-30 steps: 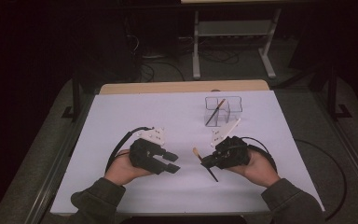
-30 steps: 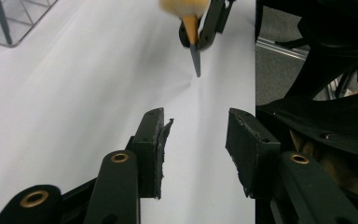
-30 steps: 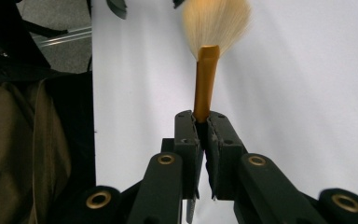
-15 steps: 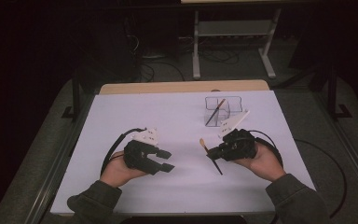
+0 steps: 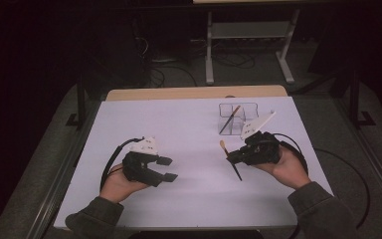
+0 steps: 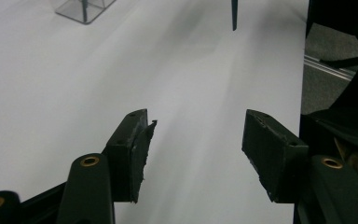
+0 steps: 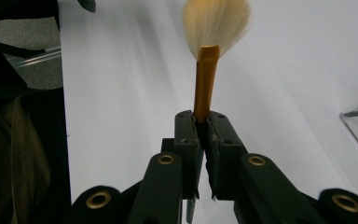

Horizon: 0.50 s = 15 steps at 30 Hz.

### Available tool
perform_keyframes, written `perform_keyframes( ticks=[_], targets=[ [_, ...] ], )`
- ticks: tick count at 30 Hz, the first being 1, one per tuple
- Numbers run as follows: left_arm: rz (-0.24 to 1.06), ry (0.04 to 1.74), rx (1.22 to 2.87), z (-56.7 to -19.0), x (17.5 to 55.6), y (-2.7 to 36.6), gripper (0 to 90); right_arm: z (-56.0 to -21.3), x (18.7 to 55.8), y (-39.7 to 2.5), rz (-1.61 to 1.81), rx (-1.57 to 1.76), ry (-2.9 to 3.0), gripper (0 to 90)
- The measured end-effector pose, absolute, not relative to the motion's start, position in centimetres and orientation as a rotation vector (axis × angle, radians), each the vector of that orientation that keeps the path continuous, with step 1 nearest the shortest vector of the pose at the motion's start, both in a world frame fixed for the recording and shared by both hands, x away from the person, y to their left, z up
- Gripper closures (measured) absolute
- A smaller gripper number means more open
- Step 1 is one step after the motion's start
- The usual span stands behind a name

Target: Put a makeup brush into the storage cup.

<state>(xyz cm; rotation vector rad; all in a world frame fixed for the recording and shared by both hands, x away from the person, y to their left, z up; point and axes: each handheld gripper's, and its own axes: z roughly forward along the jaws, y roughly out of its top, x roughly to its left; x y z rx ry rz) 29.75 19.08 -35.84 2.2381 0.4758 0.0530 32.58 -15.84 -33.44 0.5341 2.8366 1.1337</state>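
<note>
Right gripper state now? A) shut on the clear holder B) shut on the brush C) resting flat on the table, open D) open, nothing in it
B: the right gripper has its jaws closed on the brush at its gold ferrule, bristles pointing away.

Over the last second the right claw [image 5: 233, 157], clamped on the makeup brush [image 5: 230, 160], has moved right and a little farther up the table [image 5: 189, 124], closer to the clear organizer [image 5: 236, 117]. The left claw [image 5: 167, 169], jaws apart, has drifted slightly left and nearer the person, so the 2 claws now lie farther apart.
</note>
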Motion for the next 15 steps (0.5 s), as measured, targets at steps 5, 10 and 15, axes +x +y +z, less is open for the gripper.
perform_keyframes(
  ticks=[5, 10, 15],
  targets=[
    [0.076, 0.514, 2.212, -36.2, 29.6, 20.0, 36.7, -33.3, 32.8, -16.2, 1.144, 0.555, 2.826, 83.0],
    [0.102, 0.541, 2.192, -36.7, 29.3, 20.6, 33.6, -33.4, 33.1, -16.4, 1.147, 0.575, 2.82, 83.0],
    [0.138, 0.559, 2.182, -36.9, 29.1, 21.0, 30.7, -33.3, 33.3, -16.4, 1.147, 0.596, 2.819, 83.0]
  ],
)
